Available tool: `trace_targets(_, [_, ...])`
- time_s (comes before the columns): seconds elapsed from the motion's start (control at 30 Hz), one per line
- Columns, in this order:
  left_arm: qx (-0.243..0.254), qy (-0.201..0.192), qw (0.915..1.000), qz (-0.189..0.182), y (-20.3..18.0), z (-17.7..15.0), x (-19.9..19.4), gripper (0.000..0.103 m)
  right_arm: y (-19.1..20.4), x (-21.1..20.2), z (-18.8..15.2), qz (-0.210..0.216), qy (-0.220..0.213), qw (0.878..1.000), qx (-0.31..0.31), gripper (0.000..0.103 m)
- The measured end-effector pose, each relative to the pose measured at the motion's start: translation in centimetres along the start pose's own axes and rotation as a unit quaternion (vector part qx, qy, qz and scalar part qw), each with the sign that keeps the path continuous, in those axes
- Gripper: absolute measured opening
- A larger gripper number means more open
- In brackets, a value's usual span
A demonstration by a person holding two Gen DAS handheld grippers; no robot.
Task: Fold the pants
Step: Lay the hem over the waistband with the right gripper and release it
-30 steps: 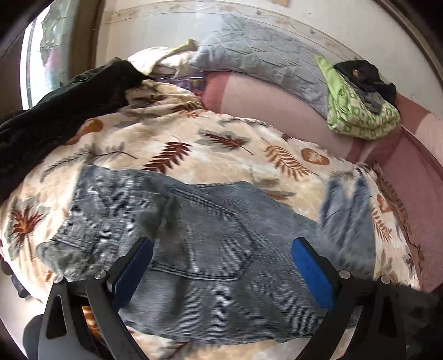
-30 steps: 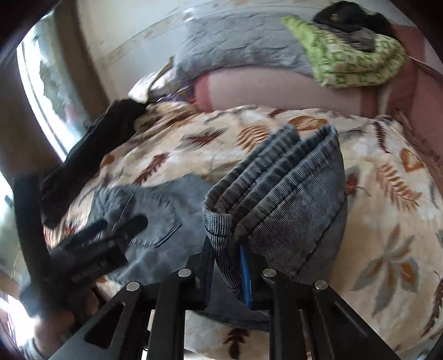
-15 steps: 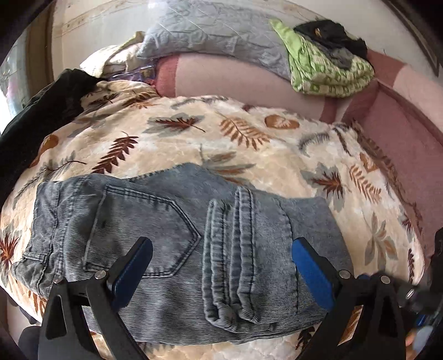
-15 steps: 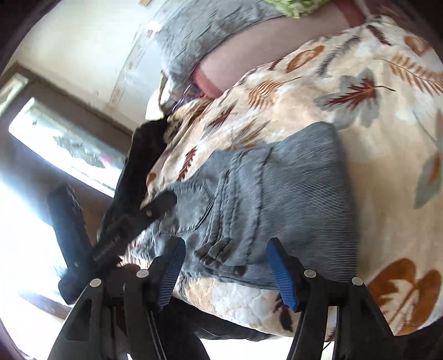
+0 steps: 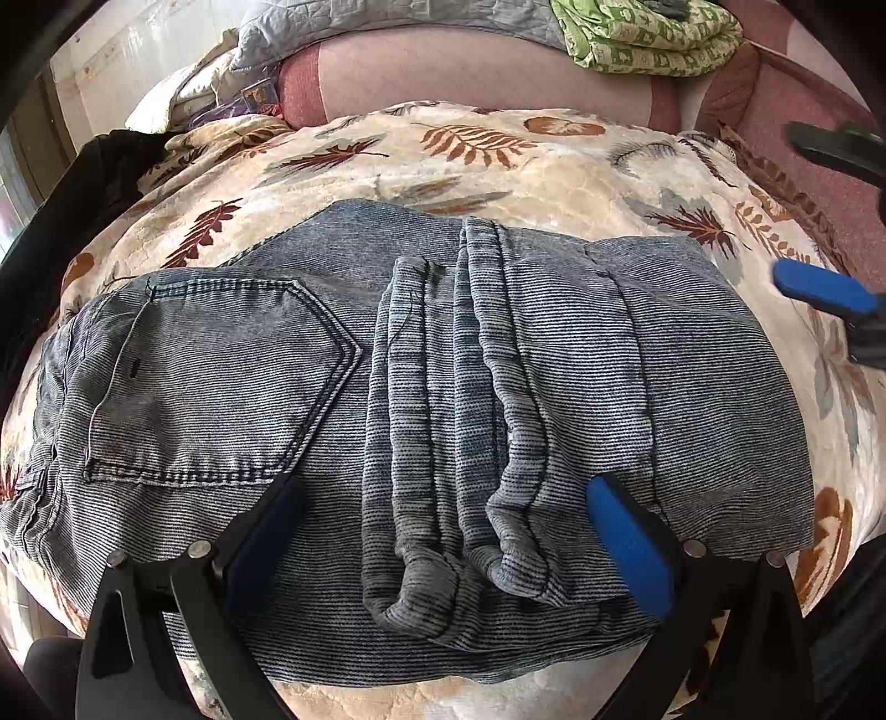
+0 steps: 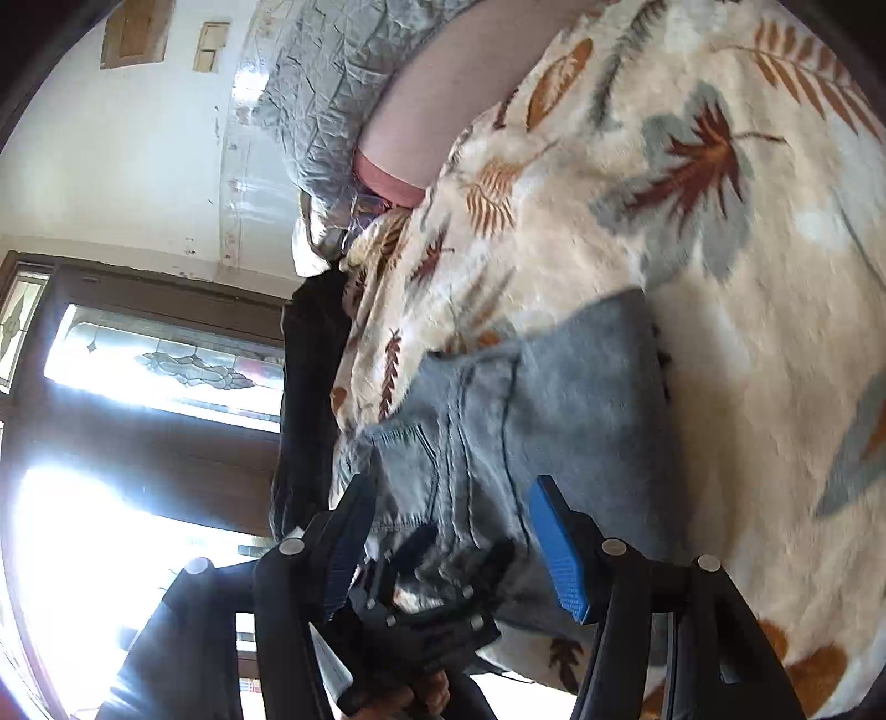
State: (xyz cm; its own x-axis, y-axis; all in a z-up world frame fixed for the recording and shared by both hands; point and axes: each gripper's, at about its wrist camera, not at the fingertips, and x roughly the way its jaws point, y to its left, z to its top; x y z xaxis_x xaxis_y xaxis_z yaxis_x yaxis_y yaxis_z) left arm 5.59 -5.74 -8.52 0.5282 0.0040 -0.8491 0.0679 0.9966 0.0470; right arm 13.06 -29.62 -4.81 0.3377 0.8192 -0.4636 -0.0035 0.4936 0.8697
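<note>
Grey-blue ribbed jeans (image 5: pixel 498 360) lie folded on the leaf-print blanket (image 5: pixel 554 166), leg ends laid over the seat next to the back pocket (image 5: pixel 221 376). My left gripper (image 5: pixel 443 526) is open and empty, low over the near edge of the jeans. My right gripper (image 6: pixel 451 548) is open and empty, tilted, off the right side of the jeans (image 6: pixel 554 410); it shows at the right edge of the left wrist view (image 5: pixel 830 221). The left gripper shows in the right wrist view (image 6: pixel 443 559).
A pink bolster (image 5: pixel 470 72), grey quilt (image 5: pixel 360 22) and green folded cloth (image 5: pixel 648 33) lie at the bed's far side. A dark garment (image 5: pixel 66 205) lies at the left. A stained-glass window (image 6: pixel 166 365) is beyond the bed.
My right gripper laid the leg ends over the seat, opened, let go and drew back to the right. My left gripper moved closer to the jeans and stayed open.
</note>
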Motion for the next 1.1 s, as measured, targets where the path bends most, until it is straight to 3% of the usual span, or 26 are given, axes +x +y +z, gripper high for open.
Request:
trace_targets(0.13, [-0.004,0.004,1.0,0.001,0.1,0.2,0.2,0.102,-4.5,4.8,2.7,-0.072,0.061,0.994,0.053,0.061])
trace_targets(0.27, [-0.003,-0.002,1.0,-0.002,0.2,0.1,0.2,0.102,-3.2,4.1,3.8,-0.048,0.028,0.998,0.026,0.061])
trace_targets(0.37, [-0.002,-0.004,1.0,-0.002,0.1,0.1,0.2,0.102,-3.4,4.6,5.3,-0.078,0.013,0.997,0.005,0.061])
trace_targets(0.5, [-0.004,-0.003,1.0,-0.002,0.1,0.2,0.1,0.102,-5.7,4.1,5.9,-0.042,0.007,0.997,0.059,0.061])
trace_targets(0.7, [-0.005,-0.007,1.0,-0.001,0.1,0.0,0.0,0.103,-2.0,-0.6,0.6,-0.04,-0.004,0.999,-0.007,0.061])
trace_targets(0.8, [-0.005,-0.007,1.0,-0.001,0.1,0.0,0.0,0.103,-2.9,-1.2,-3.5,-0.042,0.015,0.999,-0.011,0.061])
trace_targets(0.87, [-0.006,-0.005,1.0,0.001,0.1,0.0,0.1,0.103,-5.0,-0.2,-5.3,-0.07,0.04,0.997,0.006,0.064])
trace_targets(0.97, [-0.006,-0.001,1.0,-0.001,0.2,0.1,0.0,0.103,-5.4,-1.1,-5.8,-0.044,0.021,0.999,0.014,0.063])
trace_targets(1.1, [-0.008,0.001,1.0,0.002,0.1,0.2,0.2,0.103,-3.7,-2.1,-6.8,-0.022,0.01,0.999,-0.023,0.064])
